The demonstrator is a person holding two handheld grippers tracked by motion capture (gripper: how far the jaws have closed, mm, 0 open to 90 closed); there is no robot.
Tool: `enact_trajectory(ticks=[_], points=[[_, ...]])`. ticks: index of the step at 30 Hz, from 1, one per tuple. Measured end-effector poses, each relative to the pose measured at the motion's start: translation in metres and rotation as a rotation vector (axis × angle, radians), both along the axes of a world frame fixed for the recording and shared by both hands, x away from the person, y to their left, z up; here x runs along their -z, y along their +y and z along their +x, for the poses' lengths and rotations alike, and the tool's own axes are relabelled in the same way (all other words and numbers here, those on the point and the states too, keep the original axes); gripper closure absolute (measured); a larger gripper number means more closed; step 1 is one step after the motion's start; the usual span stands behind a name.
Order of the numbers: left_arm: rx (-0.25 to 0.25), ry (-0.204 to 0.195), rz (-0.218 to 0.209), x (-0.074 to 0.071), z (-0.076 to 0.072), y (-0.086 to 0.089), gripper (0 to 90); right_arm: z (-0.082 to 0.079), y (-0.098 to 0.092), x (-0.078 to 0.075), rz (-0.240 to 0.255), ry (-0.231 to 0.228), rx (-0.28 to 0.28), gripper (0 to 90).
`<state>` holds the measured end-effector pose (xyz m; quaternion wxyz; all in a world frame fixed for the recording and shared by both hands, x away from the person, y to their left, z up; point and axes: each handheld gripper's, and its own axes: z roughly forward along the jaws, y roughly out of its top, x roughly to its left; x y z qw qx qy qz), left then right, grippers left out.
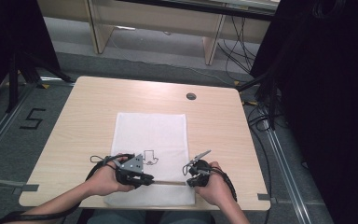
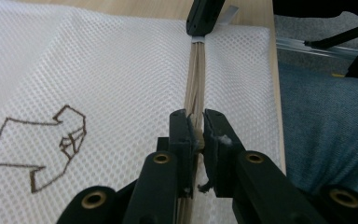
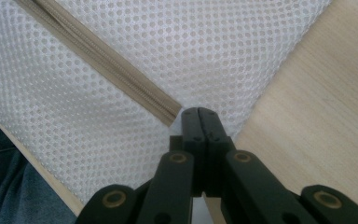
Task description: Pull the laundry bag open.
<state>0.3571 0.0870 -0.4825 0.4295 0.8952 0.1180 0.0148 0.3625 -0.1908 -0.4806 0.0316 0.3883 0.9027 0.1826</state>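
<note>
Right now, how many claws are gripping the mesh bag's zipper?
2. The left claw is clamped on the tan zipper partway along the white mesh bag. The right claw is shut at the zipper's end, near the bag's edge.

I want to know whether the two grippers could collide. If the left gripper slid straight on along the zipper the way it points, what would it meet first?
Probably the right gripper, which stands at the far end of the zipper, straight ahead of the left gripper.
</note>
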Motion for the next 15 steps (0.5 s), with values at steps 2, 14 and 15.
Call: enact_trajectory(ticks=[2, 14, 15], points=[[0.003, 0.004, -0.010, -0.0008, 0.0005, 0.0016, 82.1, 0.0007, -0.0003, 0.0002, 0.001, -0.001, -0.007, 90.0], [-0.002, -0.014, 0.000, -0.0001, -0.0014, 0.0062, 82.0, -0.0004, -0.0003, 0.0000, 0.003, 0.004, 0.016, 90.0], [0.000, -0.010, 0.001, -0.0001, -0.0016, 0.0079, 82.0, -0.0003, -0.0001, -0.0002, 0.001, 0.004, 0.013, 90.0]])
